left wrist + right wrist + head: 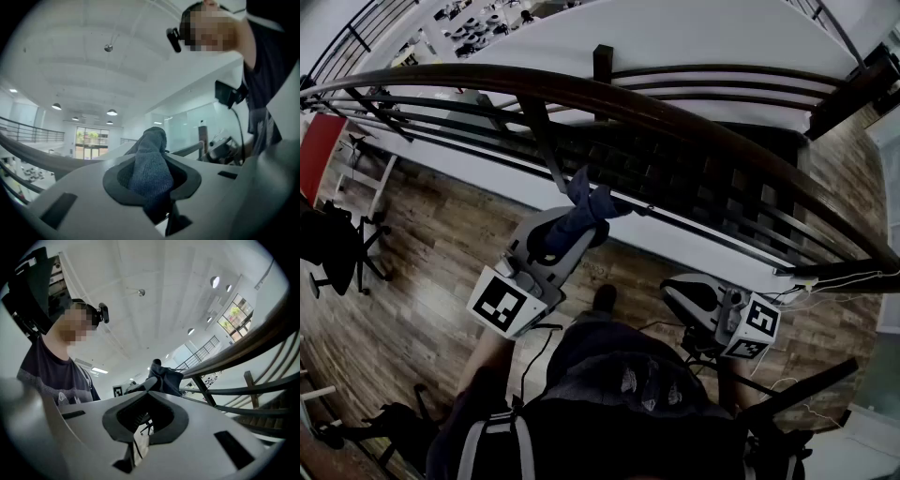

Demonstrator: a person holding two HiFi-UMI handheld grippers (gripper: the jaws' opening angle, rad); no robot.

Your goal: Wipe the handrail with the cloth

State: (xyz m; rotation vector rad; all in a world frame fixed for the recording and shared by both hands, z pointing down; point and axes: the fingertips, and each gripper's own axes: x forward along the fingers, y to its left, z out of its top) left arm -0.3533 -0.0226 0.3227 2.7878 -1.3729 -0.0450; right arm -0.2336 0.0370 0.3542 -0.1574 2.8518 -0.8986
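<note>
Left gripper view cloth (150, 164) in jaws, head view handrail (628, 101)

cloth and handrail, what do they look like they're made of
Cloth: blue-grey knitted or woven fabric, matte, with a fine nubbly texture and soft folds; possibly microfibre or terry. Handrail: dark brown with a faint sheen along its top, probably varnished wood, though coated metal cannot be ruled out.

The dark blue knitted cloth (150, 164) looks soft and ribbed. The curved dark brown wooden handrail (609, 98) shines smooth, faintly glossy. The grey left gripper (581, 225) has a matt plastic shell; the brown plank floor (431, 253) is grained wood.
</note>
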